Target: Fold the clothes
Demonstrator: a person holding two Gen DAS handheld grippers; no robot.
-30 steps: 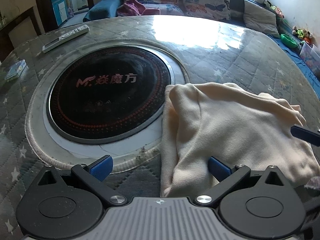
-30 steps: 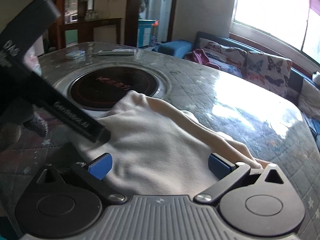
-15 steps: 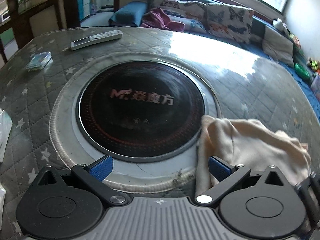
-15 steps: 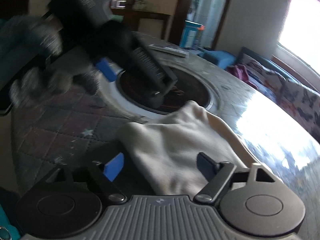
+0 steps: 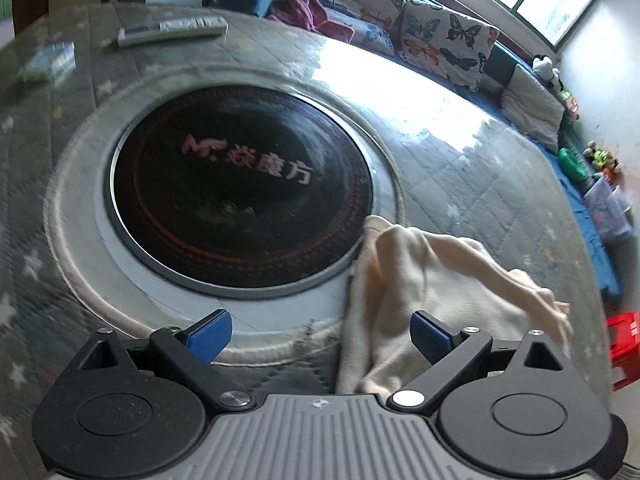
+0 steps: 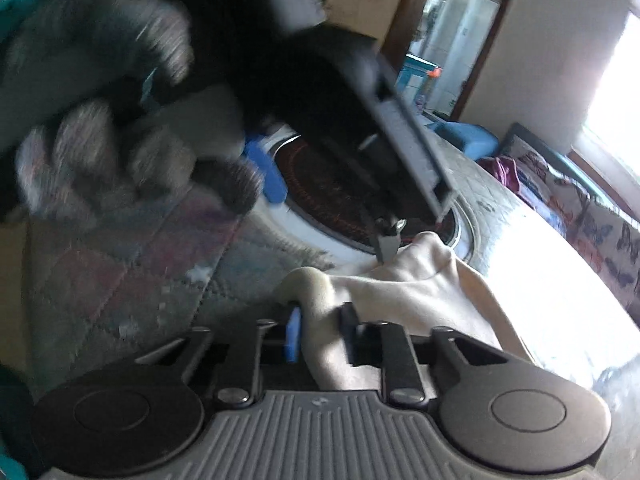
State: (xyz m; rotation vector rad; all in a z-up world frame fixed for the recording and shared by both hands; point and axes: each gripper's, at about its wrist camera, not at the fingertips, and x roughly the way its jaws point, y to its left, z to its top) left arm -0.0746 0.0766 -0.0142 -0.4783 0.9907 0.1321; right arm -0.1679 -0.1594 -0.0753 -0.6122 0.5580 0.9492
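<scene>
**Right tongs pinch the cream garment beside the hotplate**

On the round quilted counter [image 5: 460, 168], just right of the black hotplate [image 5: 240, 196] set into its middle, lies a crumpled cream garment [image 5: 432, 280]; one corner overlaps the hotplate's pale ring. In the right wrist view, the right tongs [image 6: 320, 336] are closing on a raised fold of the garment [image 6: 400, 292], with cloth bunched between the blue pads and rising in a hump just ahead of them. The left tongs [image 5: 320, 332] stand wide, their jaws just starting to close; the garment's near edge lies between them towards the right pad, and the pads do not press it. From the right wrist camera, the left tool crosses the upper frame, held in a gloved hand [image 6: 100, 120] that is blurred, and one of its fingers comes down at the garment's far edge. At the counter's far side rest a remote control [image 5: 172, 30] and a small packet [image 5: 50, 60]. Beyond the counter, a sofa [image 5: 440, 36] carries butterfly cushions.
</scene>
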